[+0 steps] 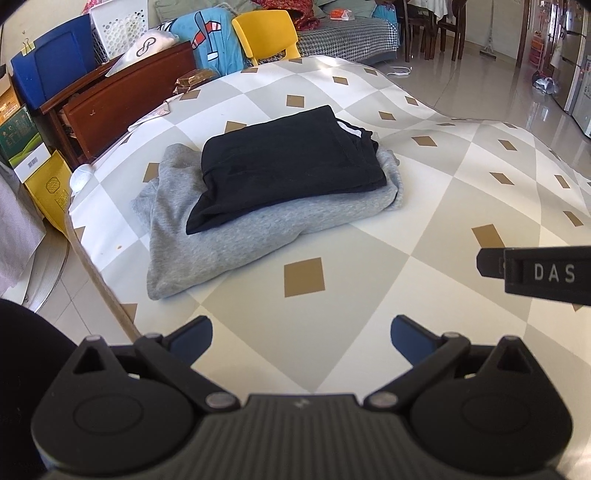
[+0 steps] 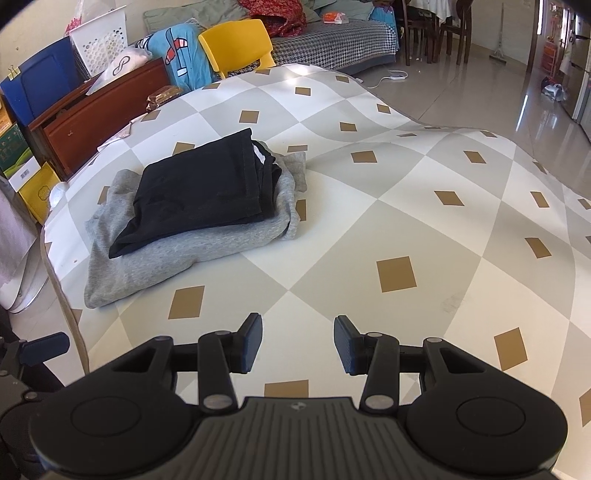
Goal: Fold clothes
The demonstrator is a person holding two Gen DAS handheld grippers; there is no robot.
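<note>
Here the worktop (image 1: pixel 369 258) is covered with a cloth of grey and white diamonds with small brown squares. On its left part lies a folded grey garment (image 1: pixel 229 236), and a smaller folded black garment (image 1: pixel 288 166) rests on top of it, touching it. Behind the worktop stands a yellow chair (image 1: pixel 266 35). The left hand-held gripper (image 1: pixel 301 338) is above the near edge with its jaws wide apart and nothing between them. The right hand-held gripper (image 2: pixel 298 343) has its jaws partly apart, also empty, well away from the clothes.
</note>
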